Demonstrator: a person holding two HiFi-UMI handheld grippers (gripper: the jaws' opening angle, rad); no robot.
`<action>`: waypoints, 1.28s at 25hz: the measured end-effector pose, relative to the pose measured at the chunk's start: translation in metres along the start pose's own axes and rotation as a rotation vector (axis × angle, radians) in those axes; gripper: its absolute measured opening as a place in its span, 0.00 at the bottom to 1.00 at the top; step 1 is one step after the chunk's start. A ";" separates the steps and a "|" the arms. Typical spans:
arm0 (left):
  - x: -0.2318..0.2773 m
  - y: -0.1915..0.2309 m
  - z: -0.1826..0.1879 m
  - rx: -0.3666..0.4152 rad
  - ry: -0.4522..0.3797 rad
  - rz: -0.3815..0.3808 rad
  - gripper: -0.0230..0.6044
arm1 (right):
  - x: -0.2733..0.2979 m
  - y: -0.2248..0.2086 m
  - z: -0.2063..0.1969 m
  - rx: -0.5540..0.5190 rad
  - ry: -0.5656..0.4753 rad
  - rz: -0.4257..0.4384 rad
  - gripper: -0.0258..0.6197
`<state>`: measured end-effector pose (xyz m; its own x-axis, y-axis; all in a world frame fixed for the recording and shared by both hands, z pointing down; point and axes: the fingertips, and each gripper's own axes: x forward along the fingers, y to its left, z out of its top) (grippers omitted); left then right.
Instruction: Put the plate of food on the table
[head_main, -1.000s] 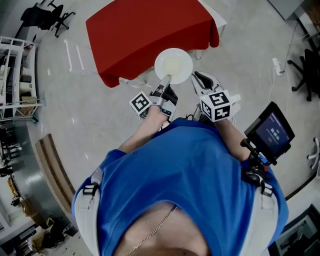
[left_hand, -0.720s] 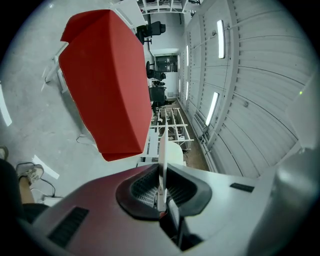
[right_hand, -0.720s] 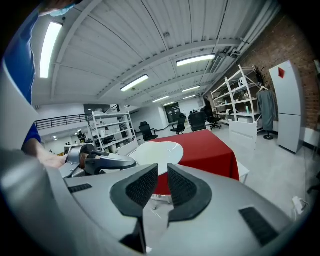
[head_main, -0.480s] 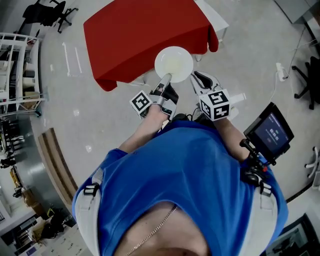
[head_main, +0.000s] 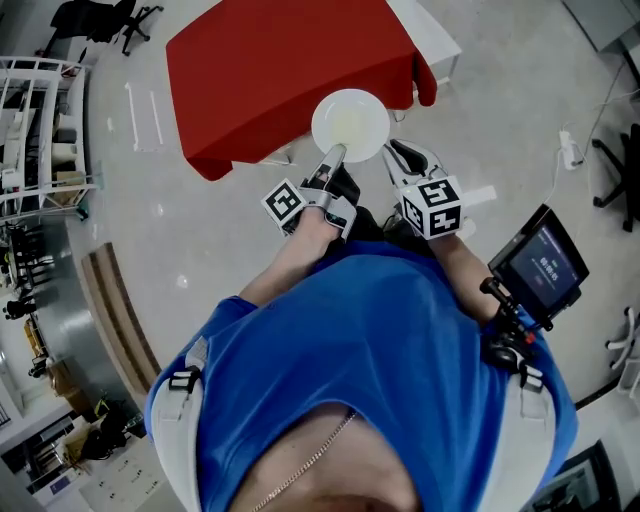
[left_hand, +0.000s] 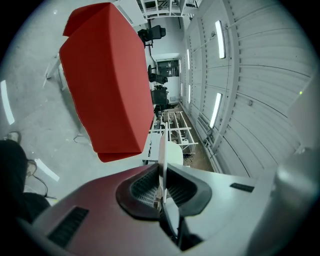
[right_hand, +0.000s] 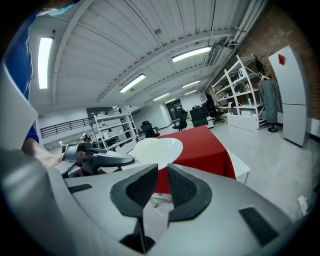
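Plate (head_main: 350, 125) (white, round, with only a pale patch to be seen in its middle) is held by its near rim in the left tongs (head_main: 333, 157), whose pads are clamped on the thin edge. It juts out ahead of them, over the near edge of the red-covered table (head_main: 280, 70). The right tongs (head_main: 400, 155) are carried just to the right of the plate, clear of it, their jaws a narrow slit apart with nothing between.

The plate is judged not yet set down. A one-sided grip on a rim lets the far side droop, so the left tongs should be kept level and the plate carried well past the table's edge before it is lowered flat. The grip should be eased only once the base is borne by the cloth. The free rim could be steadied from below by the right tongs.

Compared with a second ago, the table has been brought nearer — its near edge lies closer to both tongs — while the clamp on the rim is unchanged.
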<state>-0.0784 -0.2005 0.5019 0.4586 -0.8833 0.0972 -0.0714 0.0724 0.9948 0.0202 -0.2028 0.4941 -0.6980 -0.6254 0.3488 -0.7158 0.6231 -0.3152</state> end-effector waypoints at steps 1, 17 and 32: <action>-0.002 0.000 -0.001 0.001 -0.001 0.000 0.08 | -0.001 0.001 -0.002 0.002 0.000 0.001 0.09; 0.067 -0.012 0.035 -0.003 0.052 -0.021 0.08 | 0.037 -0.046 0.042 0.006 -0.004 -0.065 0.09; 0.142 -0.011 0.103 -0.014 0.104 -0.033 0.08 | 0.114 -0.089 0.086 0.015 0.004 -0.132 0.09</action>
<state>-0.1033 -0.3746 0.5019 0.5501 -0.8325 0.0662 -0.0424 0.0514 0.9978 0.0027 -0.3697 0.4860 -0.5979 -0.6995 0.3914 -0.8015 0.5283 -0.2800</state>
